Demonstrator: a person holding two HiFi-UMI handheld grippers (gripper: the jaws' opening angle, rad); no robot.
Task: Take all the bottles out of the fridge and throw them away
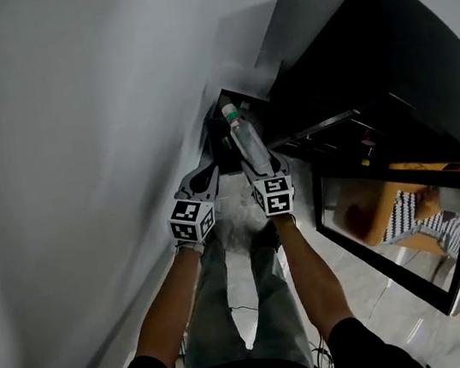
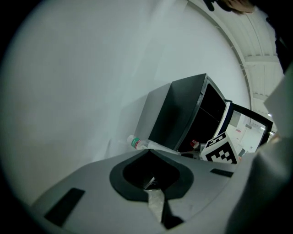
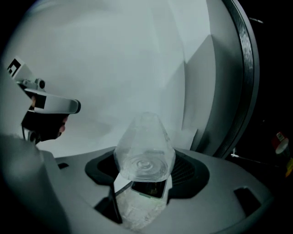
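Because the clear plastic bottle [image 1: 244, 136] is clamped low on its body by the right gripper [image 1: 258, 162], its white cap and green label point forward and away from the person. The right gripper view looks straight at the bottle's round base [image 3: 145, 161], wedged between the fingers. That end-on hold probably suits dropping it neck first into a bin. The bottle hangs in the air, out of the black fridge [image 1: 365, 53] and just in front of the narrow gap between the fridge's side and the white wall [image 1: 79, 159]. Something dark sits low in that gap [image 1: 220, 133]; it may be the bin, but I cannot tell. The left gripper [image 1: 203, 179] hovers just beside the right one, its fingers [image 2: 155, 201] closed together on nothing, so it looks like a spare hand for now. The fridge's glass door [image 1: 393, 227] stands open to the person's right, which leaves the shelves reachable for another trip. A small red-topped item [image 2: 196, 144] shows inside the fridge, possibly another bottle, though it is too small to be sure. In my judgement the carry is nearly done and the release comes next.
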